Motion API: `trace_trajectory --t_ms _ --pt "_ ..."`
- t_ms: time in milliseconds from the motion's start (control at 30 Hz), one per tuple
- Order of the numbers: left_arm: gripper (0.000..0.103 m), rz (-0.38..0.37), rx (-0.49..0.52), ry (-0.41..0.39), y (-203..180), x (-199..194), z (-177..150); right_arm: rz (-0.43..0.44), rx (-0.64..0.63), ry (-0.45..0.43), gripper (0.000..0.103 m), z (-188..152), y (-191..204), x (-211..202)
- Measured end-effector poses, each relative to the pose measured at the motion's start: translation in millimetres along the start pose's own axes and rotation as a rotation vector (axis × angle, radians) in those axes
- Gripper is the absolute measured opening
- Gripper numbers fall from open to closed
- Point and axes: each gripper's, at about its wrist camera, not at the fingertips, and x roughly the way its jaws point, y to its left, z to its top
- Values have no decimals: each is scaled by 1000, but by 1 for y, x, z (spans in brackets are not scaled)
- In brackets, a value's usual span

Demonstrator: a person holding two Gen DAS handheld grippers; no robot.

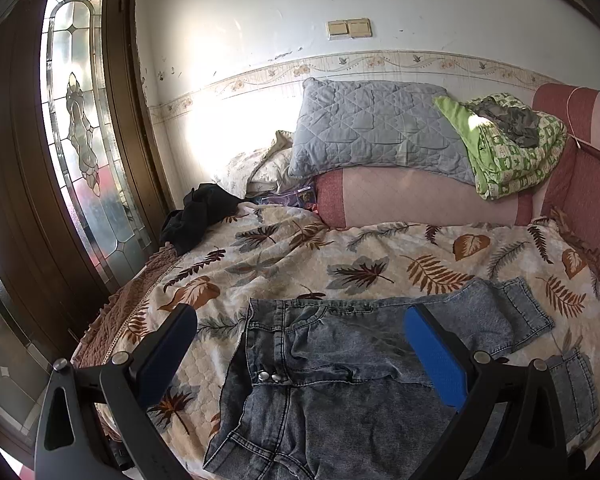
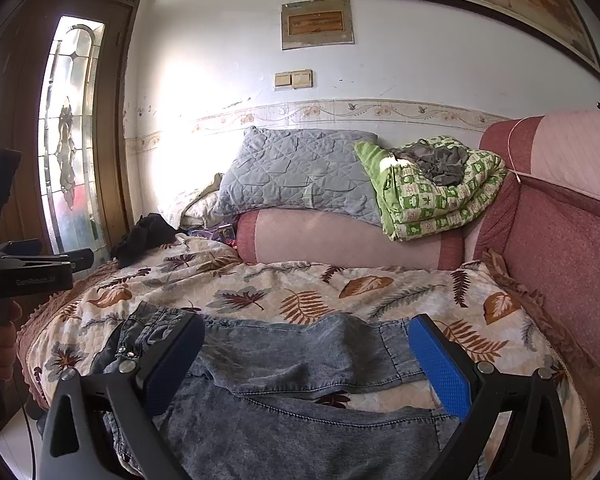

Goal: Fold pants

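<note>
Grey-blue washed denim pants (image 1: pixel 340 360) lie spread on the leaf-print bedspread (image 1: pixel 300 256), waistband to the left, both legs running right with cuffs (image 1: pixel 528 308) at the far end. My left gripper (image 1: pixel 300 332) hovers open above the waist and fly buttons (image 1: pixel 270 377), holding nothing. In the right wrist view the pants (image 2: pixel 292 364) fill the foreground, the legs slightly apart with bedspread (image 2: pixel 340 280) showing between them. My right gripper (image 2: pixel 306 340) hangs open over the legs, empty. The left gripper's body (image 2: pixel 28 272) shows at the left edge, held by a hand.
A grey quilted pillow (image 1: pixel 372 128) and a folded green blanket (image 1: pixel 508 148) rest on a pink bolster (image 1: pixel 420 196) at the back. A dark garment (image 1: pixel 196 216) lies at the bed's far left corner. A stained-glass door (image 1: pixel 80 140) stands left; a pink padded headboard (image 2: pixel 560 240) flanks the right.
</note>
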Motion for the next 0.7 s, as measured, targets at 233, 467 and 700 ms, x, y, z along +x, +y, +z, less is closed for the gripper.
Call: trace_trajectory --t_ms 233,467,700 --pt "103 4 1 -1 1 2 -1 2 -4 -1 103 0 1 -1" --pt "103 2 4 8 1 6 -3 1 -3 -2 103 -1 2 -1" --pt "103 2 5 28 0 17 -5 4 8 24 103 -4 0 6"
